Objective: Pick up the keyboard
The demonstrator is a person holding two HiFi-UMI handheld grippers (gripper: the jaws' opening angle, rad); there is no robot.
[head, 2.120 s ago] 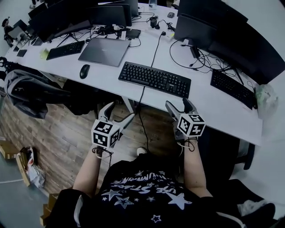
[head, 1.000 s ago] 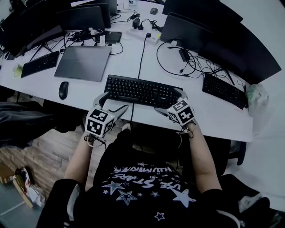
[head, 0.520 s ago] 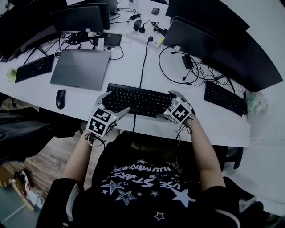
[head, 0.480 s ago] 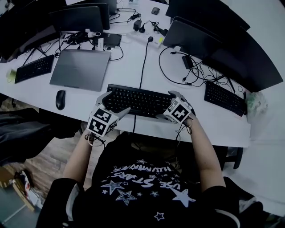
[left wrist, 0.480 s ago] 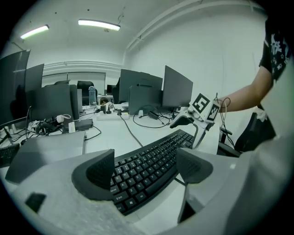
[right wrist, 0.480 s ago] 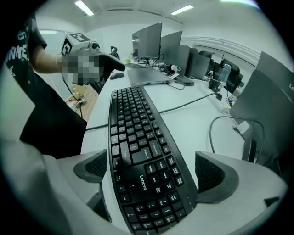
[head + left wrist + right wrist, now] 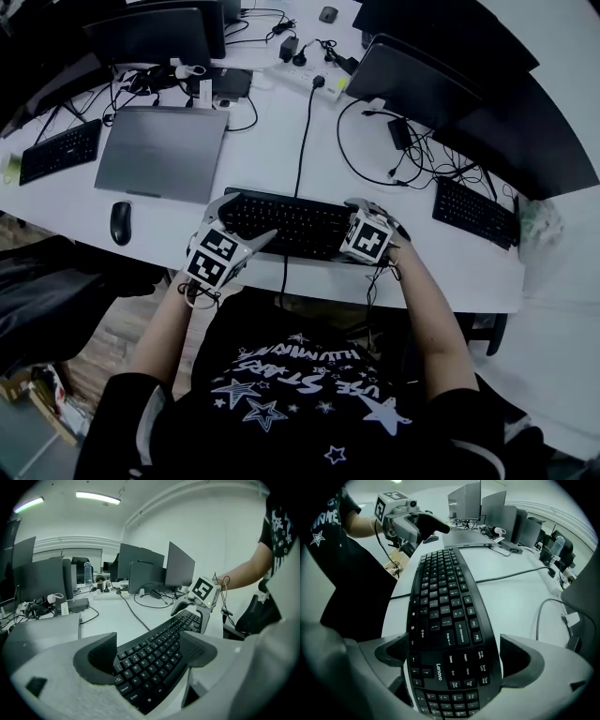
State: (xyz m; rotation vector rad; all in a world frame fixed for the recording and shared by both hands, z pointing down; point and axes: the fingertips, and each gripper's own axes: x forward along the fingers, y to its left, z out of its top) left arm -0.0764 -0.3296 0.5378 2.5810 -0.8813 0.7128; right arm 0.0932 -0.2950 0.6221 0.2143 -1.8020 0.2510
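A black Lenovo keyboard (image 7: 291, 225) lies flat near the front edge of the white desk (image 7: 272, 141). My left gripper (image 7: 246, 217) is open, its jaws standing either side of the keyboard's left end (image 7: 154, 656); the left gripper view looks along the keys between them. At the other end my right gripper (image 7: 345, 230) is open too, its jaws flanking the right end with the number pad (image 7: 450, 667). Each gripper shows in the other's view, the right gripper (image 7: 193, 611) and the left gripper (image 7: 433, 534). Whether any jaw touches the keyboard's edges I cannot tell.
A closed grey laptop (image 7: 161, 150) and a mouse (image 7: 119, 221) sit left of the keyboard. Another keyboard (image 7: 473, 211) lies at the right, a third (image 7: 52, 150) far left. Monitors (image 7: 412, 80), a power strip (image 7: 314, 80) and cables (image 7: 375, 159) crowd the back.
Both grippers have come forward from below the desk's front edge onto the desk and now stand at the two ends of the keyboard. The keyboard has not moved.
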